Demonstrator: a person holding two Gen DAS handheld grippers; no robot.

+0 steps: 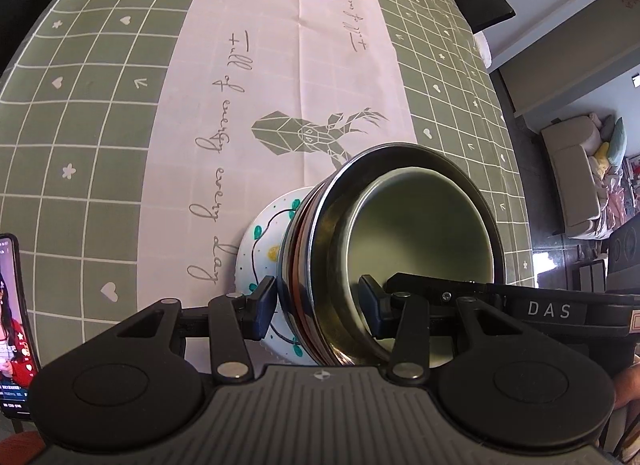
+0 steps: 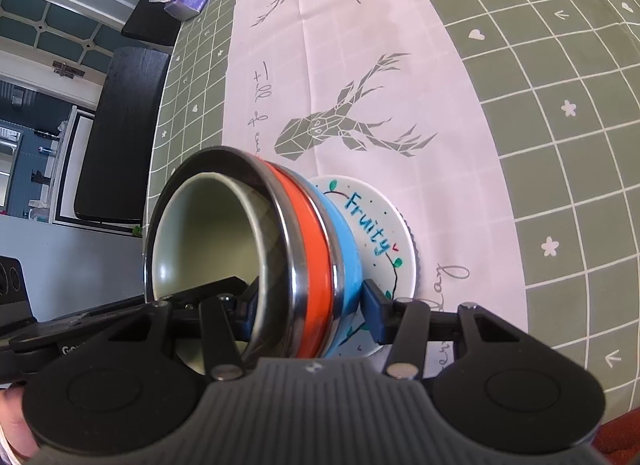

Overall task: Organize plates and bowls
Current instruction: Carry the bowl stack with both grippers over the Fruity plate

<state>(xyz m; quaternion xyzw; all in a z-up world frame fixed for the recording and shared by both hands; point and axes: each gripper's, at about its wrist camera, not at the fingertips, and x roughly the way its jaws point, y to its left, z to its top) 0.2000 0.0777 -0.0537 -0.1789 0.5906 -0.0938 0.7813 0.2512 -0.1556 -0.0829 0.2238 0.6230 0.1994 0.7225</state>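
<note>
A stack of nested bowls (image 2: 280, 261) (steel-rimmed, with orange and blue bands, a pale bowl innermost) sits on a white plate (image 2: 380, 233) lettered "Fruity", on the pink runner (image 1: 288, 77) of a green checked tablecloth (image 1: 88, 113). The left gripper (image 1: 318, 311) clamps the stack's wall, jaws about half open, one pad inside and one outside. The right gripper (image 2: 312, 311) grips the opposite wall likewise. A phone (image 1: 12, 325) lies at the table's edge.
</note>
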